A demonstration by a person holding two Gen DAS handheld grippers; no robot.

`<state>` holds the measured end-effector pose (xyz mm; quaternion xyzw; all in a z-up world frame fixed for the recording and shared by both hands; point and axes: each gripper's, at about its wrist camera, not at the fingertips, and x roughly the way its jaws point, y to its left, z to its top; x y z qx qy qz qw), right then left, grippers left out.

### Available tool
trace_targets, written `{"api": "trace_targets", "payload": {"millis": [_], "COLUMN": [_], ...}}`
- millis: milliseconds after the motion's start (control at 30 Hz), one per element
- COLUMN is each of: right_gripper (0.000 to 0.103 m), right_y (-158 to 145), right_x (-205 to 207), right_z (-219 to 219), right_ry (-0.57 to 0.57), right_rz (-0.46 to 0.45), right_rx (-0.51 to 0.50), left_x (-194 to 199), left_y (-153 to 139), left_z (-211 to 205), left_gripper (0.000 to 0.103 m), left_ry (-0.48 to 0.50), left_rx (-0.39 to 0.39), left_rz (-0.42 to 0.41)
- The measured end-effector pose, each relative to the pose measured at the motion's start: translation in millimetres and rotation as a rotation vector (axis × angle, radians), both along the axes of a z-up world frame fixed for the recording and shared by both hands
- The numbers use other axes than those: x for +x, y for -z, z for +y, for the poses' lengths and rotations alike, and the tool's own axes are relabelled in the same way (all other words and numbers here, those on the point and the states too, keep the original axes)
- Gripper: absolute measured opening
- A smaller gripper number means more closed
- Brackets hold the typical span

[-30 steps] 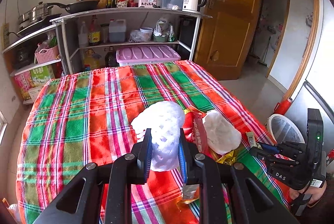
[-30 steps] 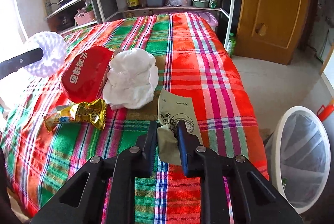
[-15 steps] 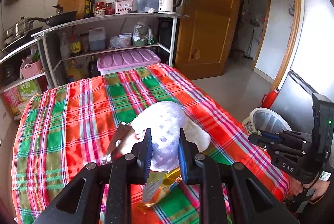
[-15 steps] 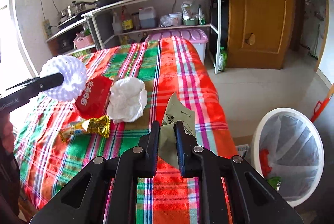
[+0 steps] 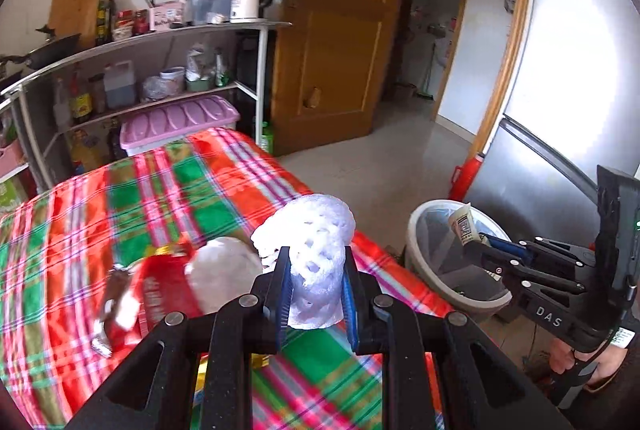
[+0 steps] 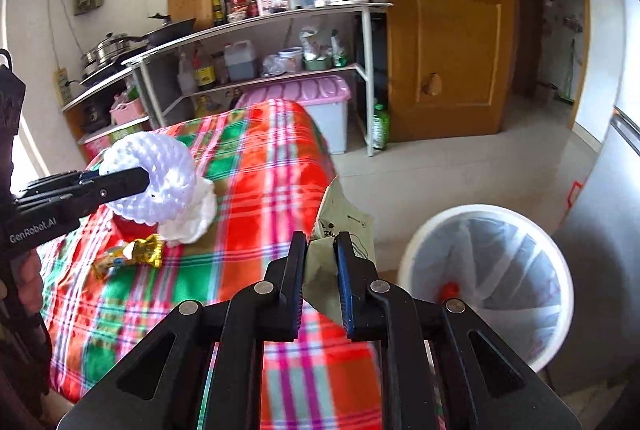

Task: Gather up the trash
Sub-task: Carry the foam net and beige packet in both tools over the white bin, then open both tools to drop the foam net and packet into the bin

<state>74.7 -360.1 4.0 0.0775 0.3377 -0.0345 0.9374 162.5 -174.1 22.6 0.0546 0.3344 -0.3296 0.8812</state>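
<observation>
Left hand-held gripper [image 5: 314,290] clamped on white foam net [image 5: 316,250], lifted above the plaid-covered surface [image 5: 160,189]. Right hand-held gripper [image 6: 318,278] pinching a pale paper wrapper [image 6: 344,226], beside the white bin [image 6: 486,282]. Red packet [image 5: 160,294], tissue [image 5: 220,274] lying on the surface.

left gripper [image 5: 314,294] — clamps foam net [image 5: 310,250] | bin [image 5: 424,230] near

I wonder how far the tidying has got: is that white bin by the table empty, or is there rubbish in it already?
Not empty. The white bin has a liner and a red scrap at its bottom; how much more lies there, I cannot tell.
</observation>
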Motion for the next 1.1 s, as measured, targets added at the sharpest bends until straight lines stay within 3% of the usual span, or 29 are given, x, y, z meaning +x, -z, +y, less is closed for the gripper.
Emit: {"api": "trace_targets", "payload": {"millis": [367,533,833,1100], "right_gripper": [0.015,0.015,0.015,0.018], "right_y": [15,28,54,77], "right_x": [-36,-44,-42,-32], "right_z": [-90,-122,-151,-167], "right_ry": [0.181,0.229,0.225,0.256], "right_rz": [0.056,0.092,0.136,0.195], "right_rx": [-0.006,0.005,0.033,0.062], "left_x": [-11,-18,-17,-11], "left_y": [23,40,82,103], "left_z": [-122,-170,-223,-239], "left_gripper": [0.022,0.023,0.023,0.027], "left_ry": [0.227,0.307,0.33,0.33], "left_rx": [0.004,0.043,0.134,0.15], "left_rz": [0.07,0.087,0.15,0.223]}}
